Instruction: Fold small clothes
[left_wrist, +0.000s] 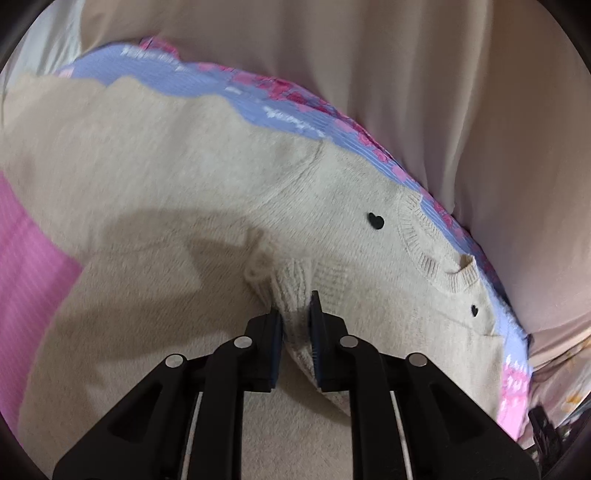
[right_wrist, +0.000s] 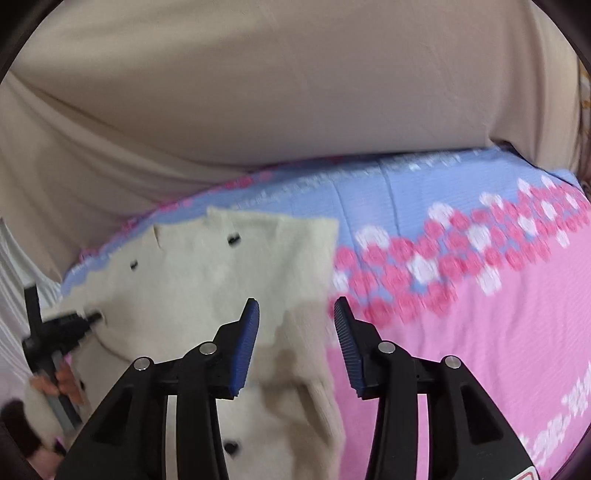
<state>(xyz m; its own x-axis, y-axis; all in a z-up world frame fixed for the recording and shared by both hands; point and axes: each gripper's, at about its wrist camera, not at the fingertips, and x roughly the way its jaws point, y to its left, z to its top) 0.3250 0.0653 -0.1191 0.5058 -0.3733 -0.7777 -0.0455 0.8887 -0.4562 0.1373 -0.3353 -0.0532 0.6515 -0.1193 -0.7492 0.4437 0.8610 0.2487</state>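
the cream knitted cardigan with small black heart-shaped buttons (left_wrist: 192, 173) lies spread on a pink and lilac-blue ribbed blanket with a pink and white flower band (right_wrist: 480, 332), which covers most of what the right wrist view shows; beige sheet-like cloth (right_wrist: 277, 92) rises behind it.

the left tongs (left_wrist: 295, 325) are pressed nearly together and pinch a ribbed cuff-like fold of the cardigan between their 2 blue pads; the knit bunches up just ahead of the tips, and 2 heart buttons sit to the right near the ribbed neckline.

the right tongs (right_wrist: 295, 328) stand spread with nothing between the pads. they hang above the cardigan's right-hand edge: the left pad is over the cream knit, the right pad over the pink blanket just beside it. whether they touch the cloth cannot be told.

in the right wrist view the left tongs (right_wrist: 88, 319) show at the far left edge of the cardigan, with a hand (right_wrist: 55, 384) on their handle.
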